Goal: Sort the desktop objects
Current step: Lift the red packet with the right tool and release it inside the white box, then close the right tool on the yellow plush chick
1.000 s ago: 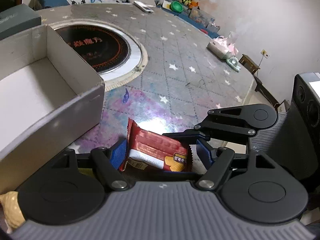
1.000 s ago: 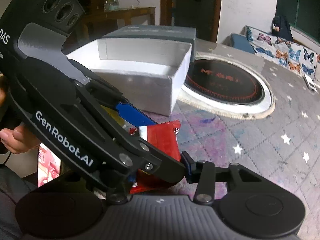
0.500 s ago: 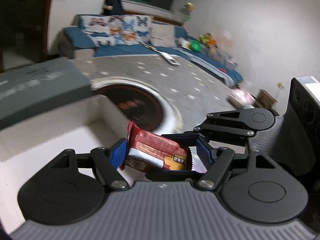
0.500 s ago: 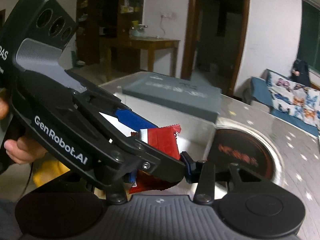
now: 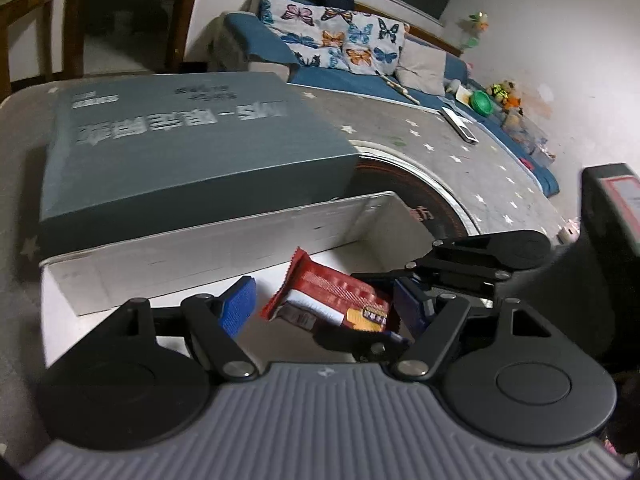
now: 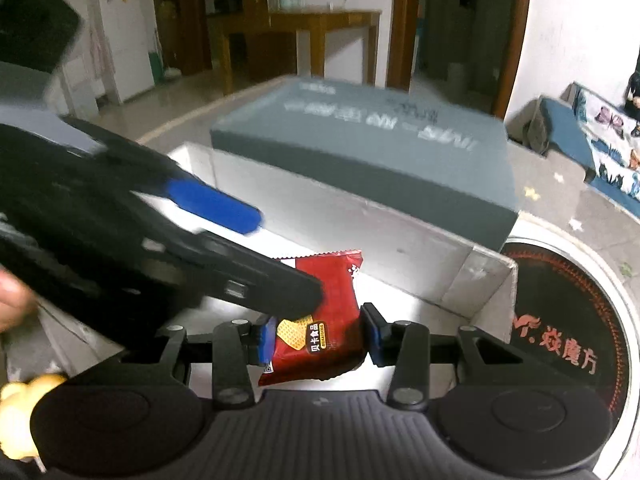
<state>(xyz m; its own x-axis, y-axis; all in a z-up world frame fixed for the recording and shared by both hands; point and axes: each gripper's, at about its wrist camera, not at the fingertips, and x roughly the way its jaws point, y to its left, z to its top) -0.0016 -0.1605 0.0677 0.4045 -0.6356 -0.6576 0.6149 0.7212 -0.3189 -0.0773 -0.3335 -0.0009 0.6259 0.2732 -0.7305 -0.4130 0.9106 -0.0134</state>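
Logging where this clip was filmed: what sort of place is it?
Probably a home living room: a blue sofa with butterfly-print cushions, a wooden side table and a white fridge stand around the star-patterned round table.

The table [image 5: 472, 160] is round and gray with little white stars on it. 1 white box [image 5: 208, 252] sits open on it, and 1 flat gray box [image 5: 192, 148] lies just behind, touching it. A dark round plate [image 6: 568, 320] is set in the middle, and a remote [image 5: 460, 124] lies near the far edge.
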